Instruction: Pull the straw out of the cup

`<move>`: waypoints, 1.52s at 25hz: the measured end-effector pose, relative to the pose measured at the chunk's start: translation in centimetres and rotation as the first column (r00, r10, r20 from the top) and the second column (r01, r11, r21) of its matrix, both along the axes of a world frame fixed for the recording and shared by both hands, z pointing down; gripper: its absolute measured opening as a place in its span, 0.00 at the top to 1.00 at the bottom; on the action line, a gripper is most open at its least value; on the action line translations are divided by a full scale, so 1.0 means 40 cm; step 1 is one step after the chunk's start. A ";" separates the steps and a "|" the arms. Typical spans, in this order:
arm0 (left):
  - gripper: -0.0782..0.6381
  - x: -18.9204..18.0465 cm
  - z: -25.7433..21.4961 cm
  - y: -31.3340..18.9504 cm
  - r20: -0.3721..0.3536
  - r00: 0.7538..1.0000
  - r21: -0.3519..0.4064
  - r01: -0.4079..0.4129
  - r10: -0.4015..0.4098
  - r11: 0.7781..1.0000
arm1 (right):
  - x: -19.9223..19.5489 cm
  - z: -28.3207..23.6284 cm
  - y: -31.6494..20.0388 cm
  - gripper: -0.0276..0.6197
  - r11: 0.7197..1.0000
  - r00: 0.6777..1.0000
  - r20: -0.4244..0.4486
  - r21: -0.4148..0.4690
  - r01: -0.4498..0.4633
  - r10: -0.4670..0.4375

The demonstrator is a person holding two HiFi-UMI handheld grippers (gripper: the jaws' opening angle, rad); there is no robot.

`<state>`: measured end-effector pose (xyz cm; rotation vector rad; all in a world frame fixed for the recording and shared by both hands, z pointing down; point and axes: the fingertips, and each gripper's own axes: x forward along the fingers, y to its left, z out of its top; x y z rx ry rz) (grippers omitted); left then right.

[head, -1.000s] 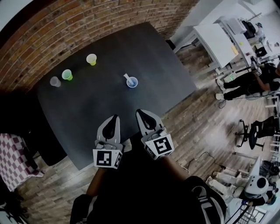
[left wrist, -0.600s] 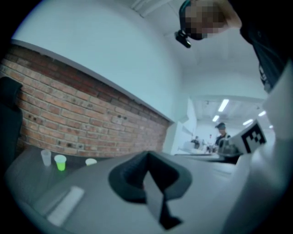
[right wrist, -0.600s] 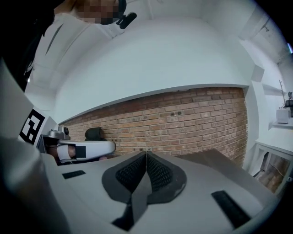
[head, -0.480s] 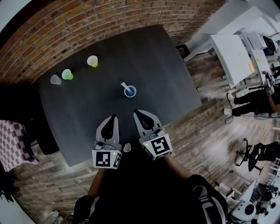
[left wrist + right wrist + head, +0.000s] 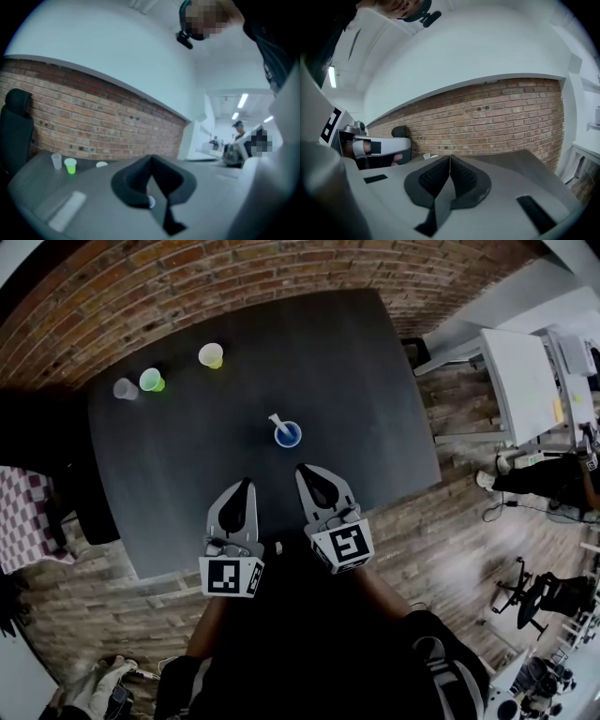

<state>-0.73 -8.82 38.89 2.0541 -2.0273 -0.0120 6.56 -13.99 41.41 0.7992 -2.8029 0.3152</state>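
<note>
A small blue cup (image 5: 288, 435) stands on the dark table (image 5: 356, 381), with a white straw (image 5: 277, 420) leaning out of it to the upper left. My right gripper (image 5: 305, 470) hovers just short of the cup, jaws shut and empty. My left gripper (image 5: 244, 485) is beside it to the left, near the table's front edge, also shut with nothing held. In the left gripper view the jaws (image 5: 150, 157) meet at the tip, and in the right gripper view the jaws (image 5: 450, 156) are pressed together too.
A clear cup (image 5: 124, 389), a green cup (image 5: 150, 381) and a pale yellow cup (image 5: 212, 355) stand near the table's far left, by the brick wall (image 5: 187, 287). A dark chair (image 5: 89, 512) is at the table's left side. White desks (image 5: 525, 371) stand to the right.
Both shut grippers have come forward over the table's front edge, and the gap between the right gripper and the blue cup has shrunk. The head view has shifted.
</note>
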 end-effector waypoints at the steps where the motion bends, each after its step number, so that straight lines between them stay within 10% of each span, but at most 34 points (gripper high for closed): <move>1: 0.88 -0.006 0.004 -0.006 0.001 1.000 0.001 0.000 0.000 1.000 | -0.002 0.011 -0.009 0.95 1.000 1.000 -0.011 -0.005 -0.007 0.007; 38: 0.88 -0.099 0.259 -0.168 -0.134 0.990 -0.138 0.023 -0.041 0.990 | -0.113 0.418 -0.163 0.87 0.979 0.929 -0.347 -0.192 0.063 -0.128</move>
